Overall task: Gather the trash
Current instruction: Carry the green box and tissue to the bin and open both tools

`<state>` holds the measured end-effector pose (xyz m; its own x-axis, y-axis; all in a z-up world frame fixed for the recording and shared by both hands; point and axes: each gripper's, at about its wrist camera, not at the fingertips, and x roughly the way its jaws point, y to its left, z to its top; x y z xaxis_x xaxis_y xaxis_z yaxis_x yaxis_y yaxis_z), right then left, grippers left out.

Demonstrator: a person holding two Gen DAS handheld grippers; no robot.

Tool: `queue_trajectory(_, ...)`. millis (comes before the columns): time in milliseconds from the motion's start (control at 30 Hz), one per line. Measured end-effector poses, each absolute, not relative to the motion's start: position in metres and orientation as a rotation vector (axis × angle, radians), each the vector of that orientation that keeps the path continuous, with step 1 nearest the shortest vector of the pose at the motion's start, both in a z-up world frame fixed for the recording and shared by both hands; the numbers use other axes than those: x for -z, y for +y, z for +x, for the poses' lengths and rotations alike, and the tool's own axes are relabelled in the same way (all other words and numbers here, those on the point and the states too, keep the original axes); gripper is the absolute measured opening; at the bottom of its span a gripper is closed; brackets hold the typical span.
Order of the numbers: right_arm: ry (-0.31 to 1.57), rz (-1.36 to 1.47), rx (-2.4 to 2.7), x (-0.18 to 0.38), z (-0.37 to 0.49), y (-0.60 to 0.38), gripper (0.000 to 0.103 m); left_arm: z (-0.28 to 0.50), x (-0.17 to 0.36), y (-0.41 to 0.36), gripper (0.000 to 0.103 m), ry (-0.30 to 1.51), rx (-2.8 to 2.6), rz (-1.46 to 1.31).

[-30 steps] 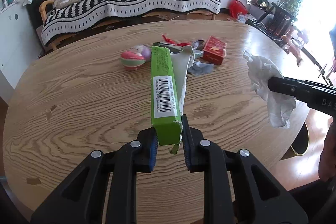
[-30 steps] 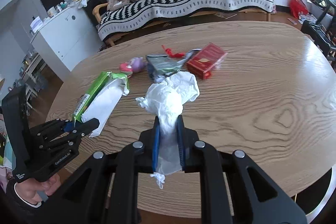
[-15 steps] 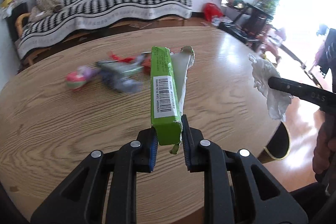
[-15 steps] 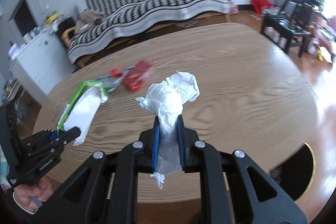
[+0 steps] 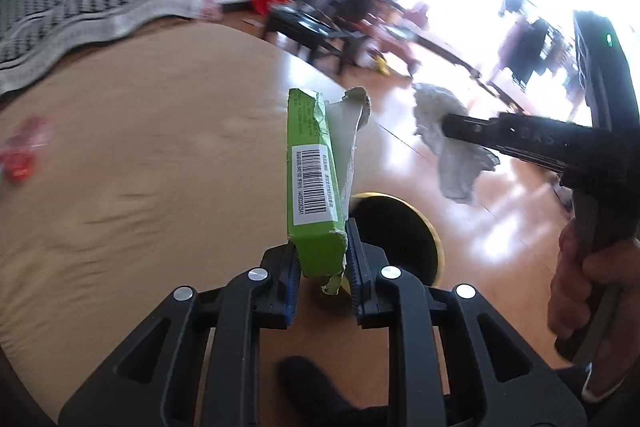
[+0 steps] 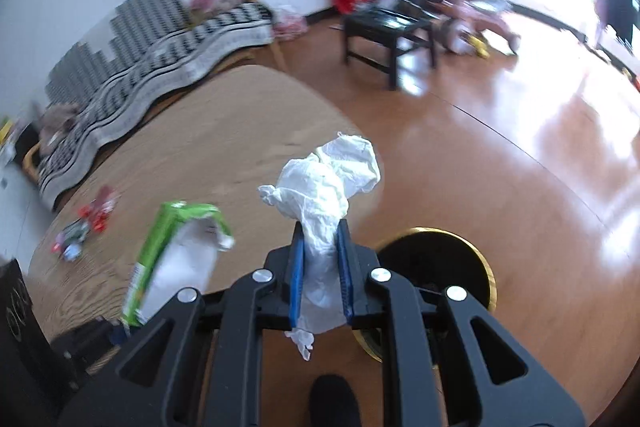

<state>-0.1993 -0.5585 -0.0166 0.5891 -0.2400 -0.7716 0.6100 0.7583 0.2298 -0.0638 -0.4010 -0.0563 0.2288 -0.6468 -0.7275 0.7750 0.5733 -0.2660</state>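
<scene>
- Spreading across the left of both views is the wooden table (image 5: 132, 155), blurred, its rounded edge giving way to glossy wood floor (image 6: 520, 163) on the right
- Behind the table stands a sofa (image 6: 160, 39) under a black-and-white patterned throw, with a dark low table (image 6: 388, 27) on the floor further right, near bright windows
- On the floor just past the table edge sits a round black bin (image 6: 440, 267) with a yellow rim, seen from above; in the left wrist view the same bin (image 5: 396, 227) shows just behind the green box
- The left gripper (image 5: 322, 263) is clamped on the lower end of a green box (image 5: 314, 179), which stands nearly upright between the blue-lined fingers (image 5: 290, 287), barcode label facing the camera, its torn top open with white paper showing at its right side
- In the right wrist view that box (image 6: 172, 255) hangs over the table edge at lower left, tilted, well left of the bin
- The right gripper (image 6: 322, 259) is pinched narrow around a crumpled white tissue (image 6: 324, 187); the wad bulges above the fingertips and a thin tail hangs below them
- From the left wrist camera the tissue (image 5: 452, 147) hangs from the dark gripper tip over the floor, beyond and right of the bin, with a hand (image 5: 588, 291) gripping the handle
- Far back on the table lie small leftover scraps (image 6: 86, 223), red and other colours, too blurred to name
</scene>
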Motion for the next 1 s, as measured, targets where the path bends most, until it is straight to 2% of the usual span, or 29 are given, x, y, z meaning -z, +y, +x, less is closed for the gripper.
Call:
queue_trajectory(333, 0.904, 0.592, 0.656, 0.062, -0.248, -0.622, 0.016, -0.095, 0.113, -0.506, 0.020, 1.042, 1.048, 0.239)
queue_trajectory(633, 0.976, 0.622, 0.660, 0.080, -0.243, -0.629, 0.016, -0.092, 0.150, -0.524, 0.020, 1.143, 1.053, 0.262)
queue_trajectory(900, 0.974, 0.638, 0.665, 0.077, -0.241, -0.630, 0.016, -0.090, 0.150, -0.523, 0.020, 1.160, 1.060, 0.259)
queue_trajectory(1000, 0.978, 0.647, 0.673, 0.078, -0.241, -0.632, 0.019, -0.093, 0.149, -0.525, 0.024, 1.154, 1.068, 0.265)
